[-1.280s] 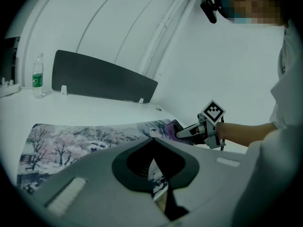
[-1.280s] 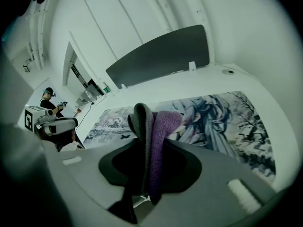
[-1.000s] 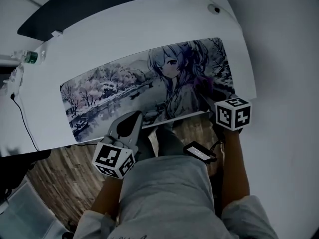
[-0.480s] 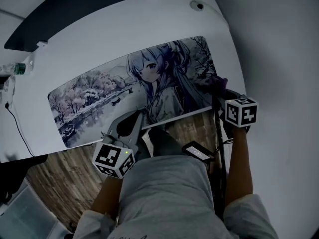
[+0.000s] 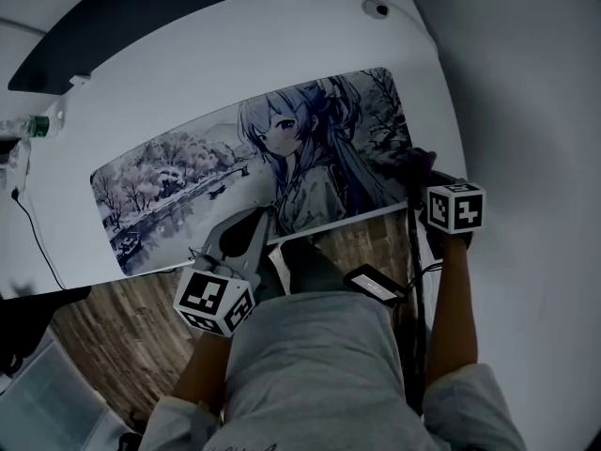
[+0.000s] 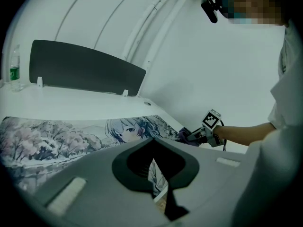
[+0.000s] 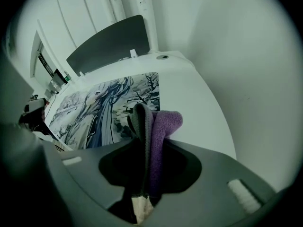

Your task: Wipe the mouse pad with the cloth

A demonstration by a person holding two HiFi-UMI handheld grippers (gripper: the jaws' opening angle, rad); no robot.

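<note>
Mouse pad [image 5: 254, 172]: long, printed with an anime figure and wintry trees, flat across a white desk [image 5: 188, 73], its near edge along the desk's near edge.

Cloth [image 7: 154, 126]: purple with a grey fold, bunched upright, pinched in the right gripper [image 7: 144, 174]; sits at the pad's right end, near its near corner. Contact with the pad not discernible.

Right gripper: clenched on the cloth, jaws pressing the folds together; marker cube [image 5: 455, 207] just near of it, a forearm trailing back.

Left gripper [image 5: 266, 216]: jaws drawn together with nothing between, tips at the pad's near edge about midway along; only a thin slit shows in its own view.

Dark panel [image 5: 141, 17]: upright along the desk's far edge.

Bottle [image 5: 33, 127]: green-labelled, at the far left of the desk.

Wood-grain floor [image 5: 103, 336]: below the desk's near edge.
</note>
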